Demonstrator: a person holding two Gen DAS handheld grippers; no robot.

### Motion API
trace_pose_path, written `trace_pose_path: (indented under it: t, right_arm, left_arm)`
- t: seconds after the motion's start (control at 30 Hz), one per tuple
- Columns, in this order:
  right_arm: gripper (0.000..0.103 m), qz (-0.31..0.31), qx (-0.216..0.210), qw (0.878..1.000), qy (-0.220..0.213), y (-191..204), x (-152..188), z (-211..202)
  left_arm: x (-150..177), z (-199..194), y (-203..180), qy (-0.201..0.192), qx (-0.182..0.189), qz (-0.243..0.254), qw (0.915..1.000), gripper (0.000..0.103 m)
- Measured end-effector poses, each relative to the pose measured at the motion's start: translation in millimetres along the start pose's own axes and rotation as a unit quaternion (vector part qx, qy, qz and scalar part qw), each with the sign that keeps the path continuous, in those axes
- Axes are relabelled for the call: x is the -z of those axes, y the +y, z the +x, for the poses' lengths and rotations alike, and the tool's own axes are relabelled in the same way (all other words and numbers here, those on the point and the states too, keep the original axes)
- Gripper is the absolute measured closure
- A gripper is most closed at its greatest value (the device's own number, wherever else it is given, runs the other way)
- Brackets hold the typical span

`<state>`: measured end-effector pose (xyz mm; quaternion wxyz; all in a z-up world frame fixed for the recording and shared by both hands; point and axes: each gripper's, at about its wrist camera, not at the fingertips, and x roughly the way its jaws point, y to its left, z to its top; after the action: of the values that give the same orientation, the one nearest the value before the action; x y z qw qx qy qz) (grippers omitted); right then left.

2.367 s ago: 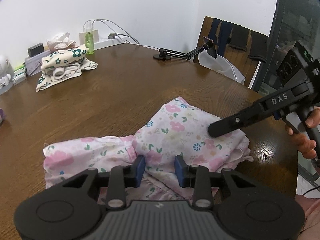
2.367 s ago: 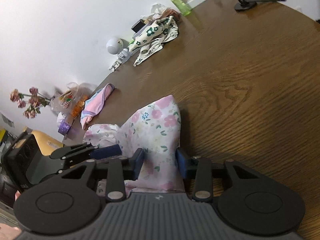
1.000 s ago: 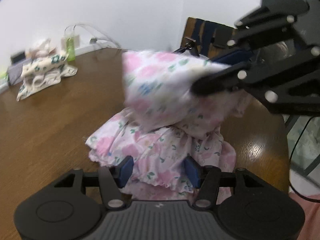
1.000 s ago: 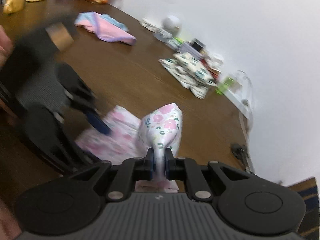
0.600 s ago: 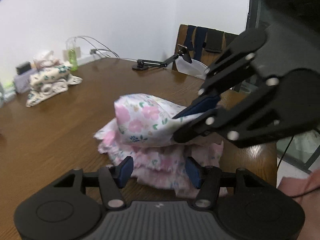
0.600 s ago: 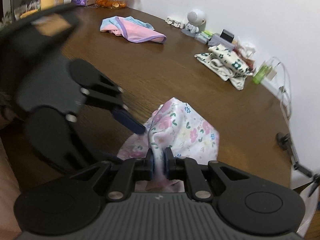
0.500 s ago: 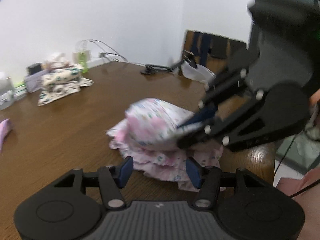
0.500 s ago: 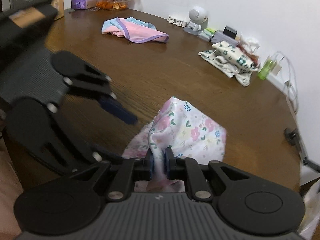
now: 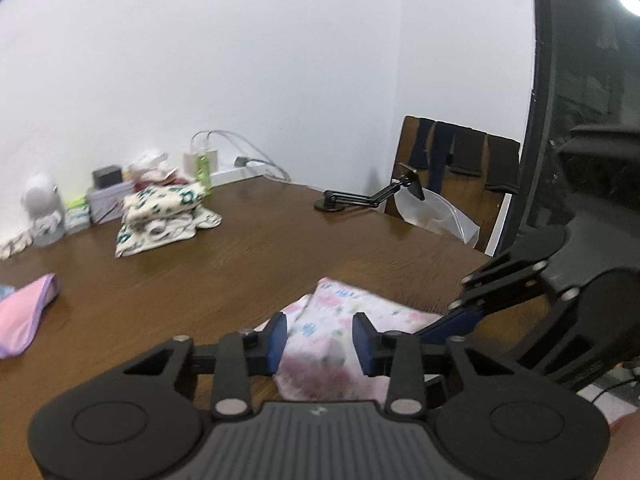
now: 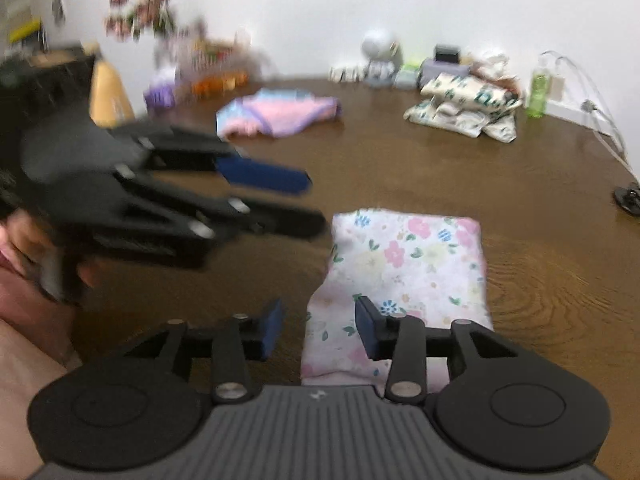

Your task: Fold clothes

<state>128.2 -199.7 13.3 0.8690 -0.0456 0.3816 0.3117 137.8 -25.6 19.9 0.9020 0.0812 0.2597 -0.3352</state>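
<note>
White wall, brown desk [image 10: 400, 168]. Floral garment [image 10: 408, 264] lies near edge, folded into compact rectangle. Left tool [image 9: 320, 340], right tool [image 10: 316, 328] both gaping, empty. Pink garment [image 10: 280, 114] far left looks unfolded; cream floral pile [image 10: 464, 108] far right, rumpled.

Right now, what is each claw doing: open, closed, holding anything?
Left claw: open, holding nothing, above the floral garment.
Right claw: open, holding nothing; the folded floral garment lies flat on the table.
</note>
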Motion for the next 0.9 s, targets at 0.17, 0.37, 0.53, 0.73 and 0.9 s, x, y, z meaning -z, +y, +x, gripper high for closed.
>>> trace_pose_path:
  t: [0.17, 0.37, 0.53, 0.73, 0.9]
  right_arm:
    - [0.062, 0.036, 0.031, 0.998, -0.036, -19, 13, -20]
    - [0.062, 0.038, 0.058, 0.997, -0.038, -27, 27, -5]
    - [0.062, 0.038, 0.066, 0.996, -0.037, -23, 36, 5]
    - [0.062, 0.036, 0.074, 0.996, -0.037, -19, 44, 16]
    - [0.044, 0.044, 0.061, 0.996, -0.049, -19, 45, 5]
  left_arm:
    - [4, 21, -9, 0.028, 0.004, 0.015, 0.9995, 0.077]
    - [18, 51, -1, 0.078, -0.003, 0.000, 0.9970, 0.077]
    - [27, 59, 3, 0.091, -0.007, 0.000, 0.9958, 0.077]
    - [28, 57, 1, 0.088, -0.012, -0.002, 0.9960, 0.076]
    - [25, 32, -1, 0.061, -0.010, -0.035, 0.9975, 0.033]
